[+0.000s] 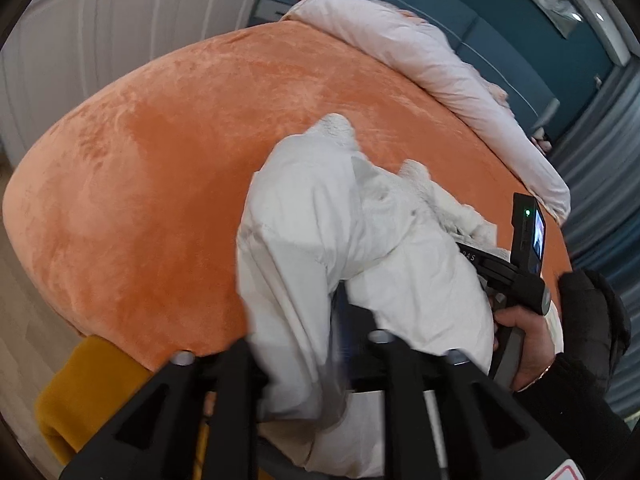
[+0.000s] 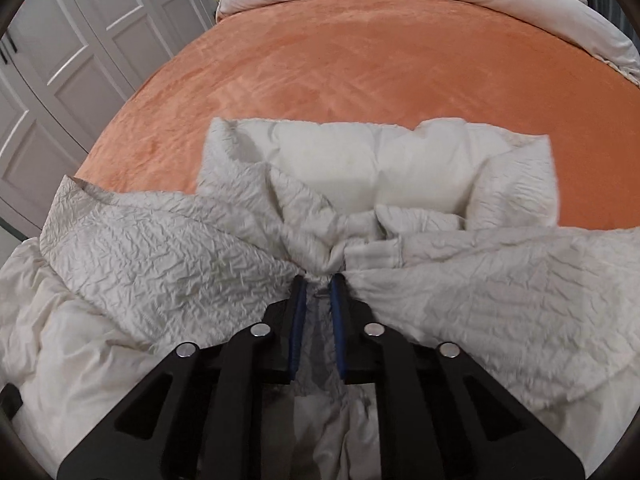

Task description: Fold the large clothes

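Observation:
A large white padded jacket (image 2: 400, 160) lies on the orange bed cover (image 2: 360, 60), its smooth lining showing at the far side and crinkled shell spread left and right. My right gripper (image 2: 320, 276) is shut on a bunched fold of the jacket at its middle, with cloth pinched between the blue pads. In the left wrist view a thick fold of the jacket (image 1: 312, 220) hangs between the fingers of my left gripper (image 1: 300, 304). Its jaws stand apart and the cloth hides the left finger. The right gripper's body (image 1: 516, 276) and the hand holding it show at the right.
A rolled pale pink duvet (image 1: 440, 68) lies along the bed's far end by a blue headboard (image 1: 500, 20). White wardrobe doors (image 2: 60, 80) stand to the left. A mustard cloth (image 1: 88, 384) hangs at the bed's near corner. Orange cover (image 1: 160, 160) spreads wide to the left.

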The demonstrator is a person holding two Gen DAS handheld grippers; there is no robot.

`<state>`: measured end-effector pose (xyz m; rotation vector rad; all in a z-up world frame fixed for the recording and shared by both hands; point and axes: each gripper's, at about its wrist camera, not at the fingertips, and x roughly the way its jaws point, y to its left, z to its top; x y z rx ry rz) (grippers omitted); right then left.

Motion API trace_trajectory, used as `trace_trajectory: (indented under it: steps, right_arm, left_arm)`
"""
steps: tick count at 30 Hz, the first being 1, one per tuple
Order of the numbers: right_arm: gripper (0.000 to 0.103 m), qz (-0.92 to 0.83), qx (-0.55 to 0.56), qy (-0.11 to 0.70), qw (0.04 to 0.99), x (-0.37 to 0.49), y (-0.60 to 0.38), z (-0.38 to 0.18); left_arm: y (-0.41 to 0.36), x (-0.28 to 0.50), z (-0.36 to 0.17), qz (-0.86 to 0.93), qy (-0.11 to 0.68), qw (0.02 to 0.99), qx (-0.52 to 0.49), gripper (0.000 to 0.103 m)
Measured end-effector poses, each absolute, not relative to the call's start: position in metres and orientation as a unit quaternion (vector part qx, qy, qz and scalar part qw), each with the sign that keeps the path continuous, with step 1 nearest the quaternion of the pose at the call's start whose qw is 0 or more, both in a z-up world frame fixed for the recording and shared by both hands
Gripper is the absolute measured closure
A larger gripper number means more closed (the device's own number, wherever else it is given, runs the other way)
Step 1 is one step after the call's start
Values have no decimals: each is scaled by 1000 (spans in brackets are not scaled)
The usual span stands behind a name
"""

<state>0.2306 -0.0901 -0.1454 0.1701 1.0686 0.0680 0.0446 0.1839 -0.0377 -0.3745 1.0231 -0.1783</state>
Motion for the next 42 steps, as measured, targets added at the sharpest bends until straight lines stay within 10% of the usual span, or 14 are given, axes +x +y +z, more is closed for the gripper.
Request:
trace_trajectory:
  steps: [2,6,8,10,12,26,42]
  right_arm:
    - [97,30,70,508,858,237,-86,-150]
    - [99,38,78,508,857,244,-88,-154]
    - [99,43,86,509,855,243,-91,-151]
    - [96,49,107,510,852,236,-97,-133]
    - [92,70,124,491,859,210,-108,-102]
    - [103,125,264,485,824,49,-170,-139]
    - [99,-37,359,371,856,-115,-386,-50]
  left_arm:
    - [187,50,-47,-80,496,842,-197,43]
    - [192,60,-71,-57,522,821,-223,36]
    - [193,66,-80,-56,528,811,-245,44]
    - [190,68,-75,-71,526,809,-253,88]
    - [185,62,-53,-93,508,820,-247,96]
    - [-7,-20,102,-322,366,873,-29,100]
    - [-242,-99,-43,-446,402,760,250,100]
